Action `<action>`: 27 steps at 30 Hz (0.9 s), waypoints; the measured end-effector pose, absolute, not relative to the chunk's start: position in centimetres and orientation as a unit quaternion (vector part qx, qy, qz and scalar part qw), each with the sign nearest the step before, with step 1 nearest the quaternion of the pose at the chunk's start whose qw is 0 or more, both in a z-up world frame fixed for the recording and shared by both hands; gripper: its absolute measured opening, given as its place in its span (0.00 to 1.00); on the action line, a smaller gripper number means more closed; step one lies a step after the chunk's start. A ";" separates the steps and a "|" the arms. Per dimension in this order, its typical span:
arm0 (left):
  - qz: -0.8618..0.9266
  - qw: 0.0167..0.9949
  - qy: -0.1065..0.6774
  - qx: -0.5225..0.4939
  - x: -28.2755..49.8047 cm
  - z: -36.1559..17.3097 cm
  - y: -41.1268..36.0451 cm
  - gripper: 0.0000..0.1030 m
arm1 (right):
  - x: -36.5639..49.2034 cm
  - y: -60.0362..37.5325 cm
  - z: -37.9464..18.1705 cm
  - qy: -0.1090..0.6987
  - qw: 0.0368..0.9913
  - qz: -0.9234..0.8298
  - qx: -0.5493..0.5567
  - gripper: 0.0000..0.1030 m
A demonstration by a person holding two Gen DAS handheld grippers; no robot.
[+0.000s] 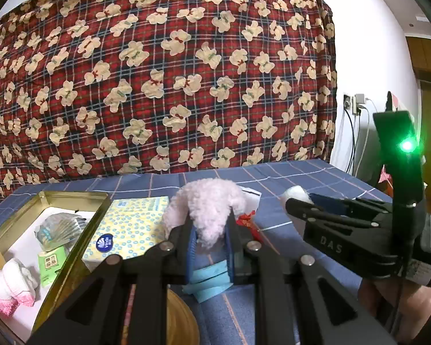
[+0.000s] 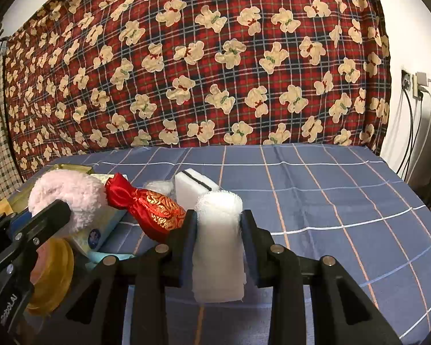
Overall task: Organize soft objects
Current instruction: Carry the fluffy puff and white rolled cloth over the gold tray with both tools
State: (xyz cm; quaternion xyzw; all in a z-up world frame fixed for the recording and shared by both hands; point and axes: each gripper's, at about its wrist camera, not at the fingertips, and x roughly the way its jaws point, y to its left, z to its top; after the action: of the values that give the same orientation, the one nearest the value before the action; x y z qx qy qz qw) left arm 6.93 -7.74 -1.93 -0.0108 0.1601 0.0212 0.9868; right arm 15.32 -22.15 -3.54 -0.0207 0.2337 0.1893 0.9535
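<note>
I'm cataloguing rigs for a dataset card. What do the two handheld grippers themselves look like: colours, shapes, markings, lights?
Both are matte black plastic with triangular cut-outs and round silver pivot screws. The left gripper has blue ribbed pads inside its fingers. Seen from the left wrist view, the right gripper has a blue inner pad, pale "DAS" lettering on its side and an upright black block with a glowing green light.

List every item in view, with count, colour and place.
fluffy ring: 1, pale pink, in left gripper
gauze roll: 1, white, in right gripper
satin pouch: 1, red and gold, on bedsheet
sponge block: 1, white, behind pouch
tissue pack: 1, yellow dotted, beside tin
tin: 1, gold, left, holding small items
bedsheet: 1, blue checked
bear quilt: 1, red plaid, behind
left gripper: black
right gripper: black
</note>
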 end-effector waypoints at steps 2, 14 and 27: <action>0.021 0.987 0.160 -0.011 6.9 -1.9 -7.7 0.14 | 15.2 -22.2 -3.4 0.229 0.955 0.189 -0.021 0.33; 0.028 0.988 0.150 -0.012 6.5 -1.6 -7.5 0.14 | 13.8 -22.3 -2.8 0.192 0.962 0.190 -0.023 0.33; 0.036 0.989 0.141 -0.012 6.1 -1.5 -7.4 0.14 | 12.3 -22.6 -2.3 0.150 0.969 0.192 -0.027 0.33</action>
State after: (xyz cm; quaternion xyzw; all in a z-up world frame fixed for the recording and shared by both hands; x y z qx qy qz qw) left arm 6.05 -7.44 -1.49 -0.0118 0.1410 0.0356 0.9893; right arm 12.33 -22.63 -2.26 -0.0268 0.1503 0.1921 0.9694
